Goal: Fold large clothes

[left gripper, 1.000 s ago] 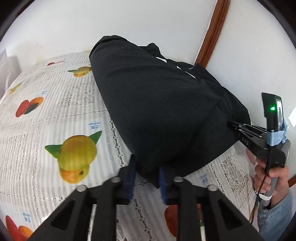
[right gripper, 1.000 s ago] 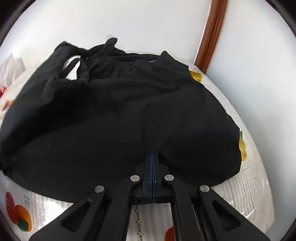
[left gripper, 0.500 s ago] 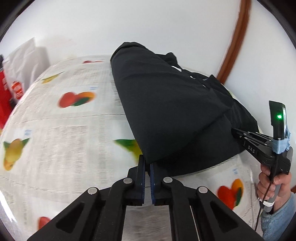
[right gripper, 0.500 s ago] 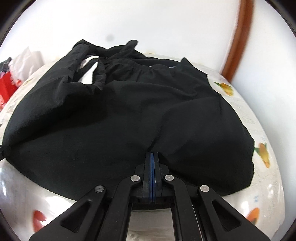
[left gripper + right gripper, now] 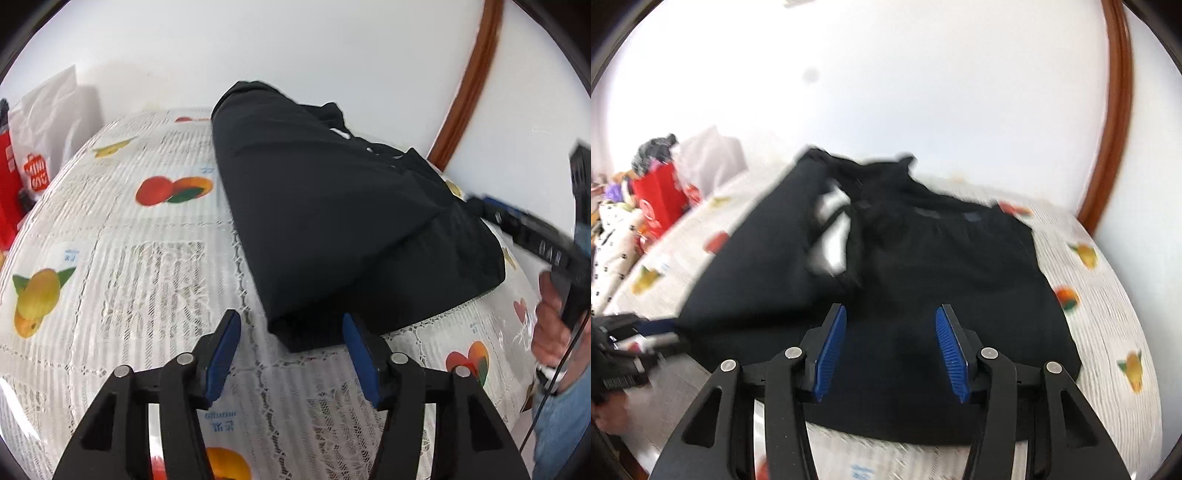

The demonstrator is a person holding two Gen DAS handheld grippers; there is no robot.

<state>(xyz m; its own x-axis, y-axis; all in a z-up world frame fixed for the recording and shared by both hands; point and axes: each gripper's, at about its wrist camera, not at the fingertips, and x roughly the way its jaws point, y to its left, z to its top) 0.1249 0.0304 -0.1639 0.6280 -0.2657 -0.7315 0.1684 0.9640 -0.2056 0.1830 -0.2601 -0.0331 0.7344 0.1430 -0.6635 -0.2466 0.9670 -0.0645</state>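
Garment: large black cloth garment (image 5: 332, 229), folded over on itself, lies on the table with its far end at the table's back edge by the white wall; its near folded corner lies close to the front edge.
Table: round-looking surface under a white lace-pattern plastic tablecloth printed with fruit (image 5: 122, 258); bare cloth shows left of the garment and along the front edge.
Left gripper: black two-finger tool with blue ribbed pads, left gripper (image 5: 291, 338), jaws apart, having just been opening; the garment's near corner lies in the gap but the pads do not press on it.
Right gripper: matching black tool, right gripper (image 5: 891, 341), jaws apart, likewise just opened; it hangs over the garment's near hem with nothing clamped. Seen from the left wrist view it is blurred, at the garment's right edge.
Hand: person's hand (image 5: 554, 325) wraps the right tool's handle off the table's right edge, a blue denim sleeve (image 5: 565, 406) below it.
Back-left corner: white plastic bag with a red logo (image 5: 48, 125) and a red paper bag (image 5: 663, 195) stand at the table's far left edge.
Wall trim: brown wooden moulding (image 5: 469, 81) runs up the wall beyond the garment.
Sharpness: right wrist view is motion-blurred; fine detail of the garment's top cannot be told.
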